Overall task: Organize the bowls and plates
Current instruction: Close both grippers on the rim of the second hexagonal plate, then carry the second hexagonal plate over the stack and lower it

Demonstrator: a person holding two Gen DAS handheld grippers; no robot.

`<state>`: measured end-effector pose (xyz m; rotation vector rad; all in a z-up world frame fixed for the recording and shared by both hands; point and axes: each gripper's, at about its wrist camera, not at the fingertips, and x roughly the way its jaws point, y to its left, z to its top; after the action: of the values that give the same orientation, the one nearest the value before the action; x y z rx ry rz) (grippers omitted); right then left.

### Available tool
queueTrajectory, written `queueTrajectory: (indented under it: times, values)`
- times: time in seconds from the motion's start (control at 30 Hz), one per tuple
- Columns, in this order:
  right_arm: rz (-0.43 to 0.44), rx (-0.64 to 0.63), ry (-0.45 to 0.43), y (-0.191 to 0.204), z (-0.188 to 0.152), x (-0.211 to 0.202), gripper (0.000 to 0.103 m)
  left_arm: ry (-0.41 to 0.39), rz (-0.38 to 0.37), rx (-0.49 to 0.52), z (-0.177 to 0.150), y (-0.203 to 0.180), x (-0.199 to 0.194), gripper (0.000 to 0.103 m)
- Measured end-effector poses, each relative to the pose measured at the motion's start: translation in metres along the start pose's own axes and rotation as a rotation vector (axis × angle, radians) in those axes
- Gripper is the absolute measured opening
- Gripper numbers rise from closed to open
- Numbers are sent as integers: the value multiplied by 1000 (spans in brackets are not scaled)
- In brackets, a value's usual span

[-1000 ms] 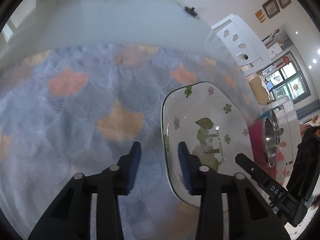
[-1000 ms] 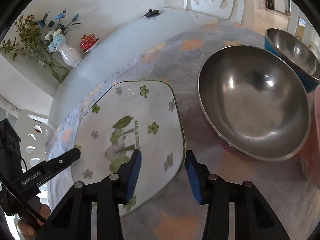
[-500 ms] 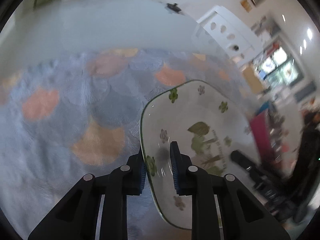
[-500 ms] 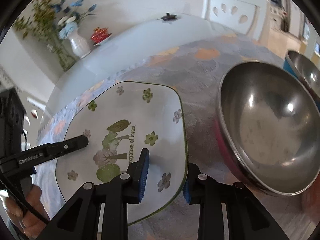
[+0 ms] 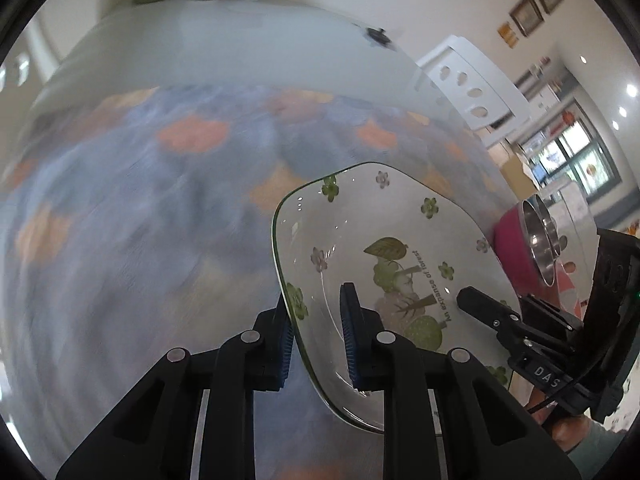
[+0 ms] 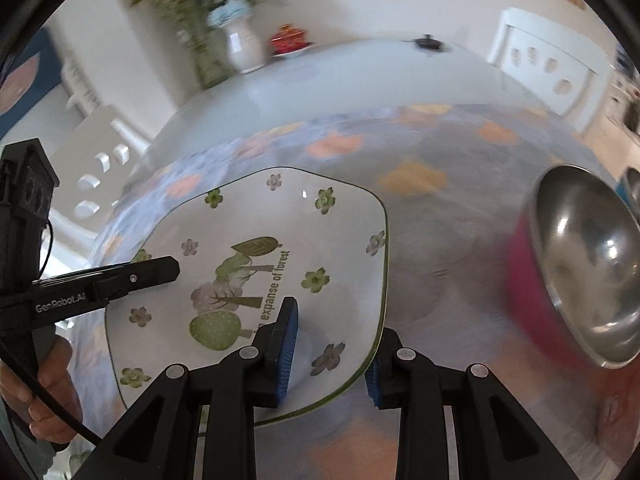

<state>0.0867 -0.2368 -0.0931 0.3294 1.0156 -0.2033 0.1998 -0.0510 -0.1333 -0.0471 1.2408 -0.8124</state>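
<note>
Both the left gripper [image 5: 316,336] and the right gripper [image 6: 330,350] are clenched on opposite rims of the square forest-print plate [image 6: 256,280], held beside the steel bowl [image 6: 588,264]; glazed ceramic looks stiff, slippery, breakable, so rim grips suit it.

Bare patterned tablecloth [image 5: 140,240] left of and beyond plate [image 5: 384,248], steel bowl [image 6: 584,264] close on plate's right, vase [image 6: 240,48] and chair [image 6: 548,64] well apart at far edge
</note>
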Motion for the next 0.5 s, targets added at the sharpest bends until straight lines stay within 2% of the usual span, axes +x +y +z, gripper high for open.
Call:
queueTrajectory:
  times: [0.1, 0.27, 0.4, 0.5]
  values:
    - [46, -34, 15, 16, -5, -6, 28, 9, 21, -23, -15, 8, -12, 18]
    - [75, -98, 44, 35, -14, -7, 28, 20, 39, -25, -30, 16, -21, 18]
    - [78, -124, 91, 35, -19, 3, 28, 38, 30, -38, -35, 20, -14, 18]
    - [125, -75, 152, 22, -24, 10, 28, 39, 14, -42, -33, 19, -7, 19]
